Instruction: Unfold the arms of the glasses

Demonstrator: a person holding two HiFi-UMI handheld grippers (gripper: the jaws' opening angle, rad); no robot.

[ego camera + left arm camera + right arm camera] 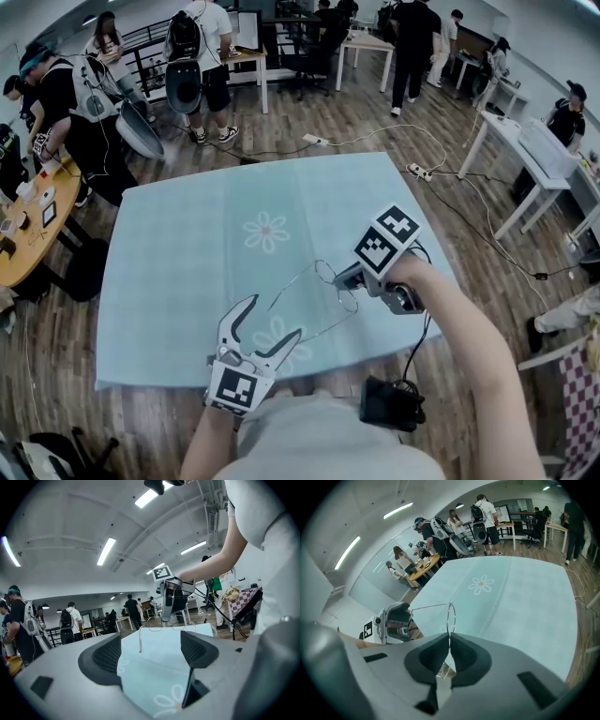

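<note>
A pale blue tablecloth with white daisy prints (178,253) lies under my fingers, on a table standing on a wooden floor (309,112). People (412,47) stand at desks (366,42) beyond.

My right gripper (349,278) is pinched shut on the thin wire-framed glasses (324,273), held over the cloth. Only the right gripper view shows its jaws biting the lens rim.

My left gripper (270,323) is spread wide and holds nothing. One glasses arm (140,641) hangs near its fingertips.
</note>
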